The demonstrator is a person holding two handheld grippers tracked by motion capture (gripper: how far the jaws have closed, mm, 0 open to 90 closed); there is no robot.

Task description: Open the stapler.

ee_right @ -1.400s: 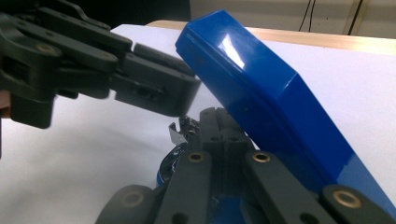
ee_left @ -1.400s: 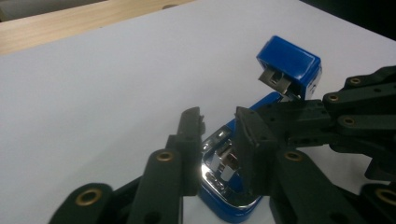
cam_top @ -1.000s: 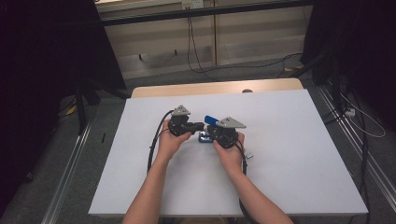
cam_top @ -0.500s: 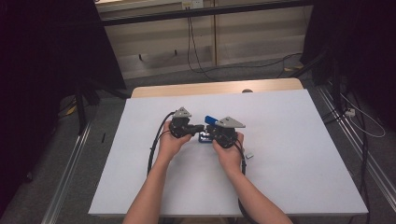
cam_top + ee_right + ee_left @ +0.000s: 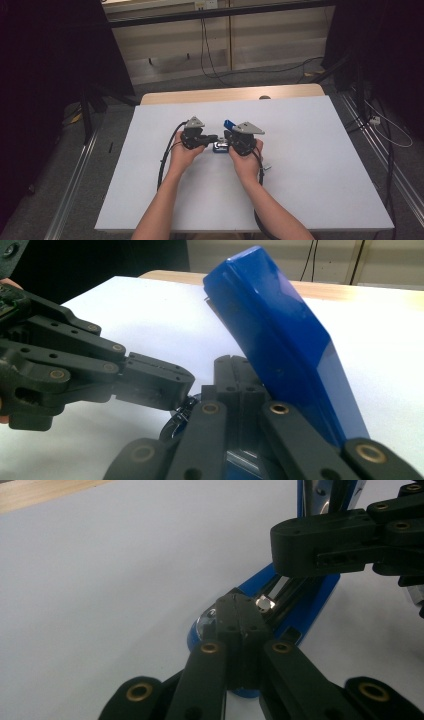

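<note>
Both tongs closed at a blue stapler, mid-table.

In the high view's centre, the left gripper (image 5: 216, 139) and right gripper (image 5: 227, 137) meet tip to tip over the stapler (image 5: 220, 146) on the white table (image 5: 320, 165). Left jaws are pinched together, touching the stapler's base (image 5: 305, 612). Right jaws are also pressed together, low against the base, beside the raised blue lid (image 5: 280, 340).

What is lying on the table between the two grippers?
In the high view, a blue stapler lies between the left gripper and the right gripper, its lid raised.
</note>
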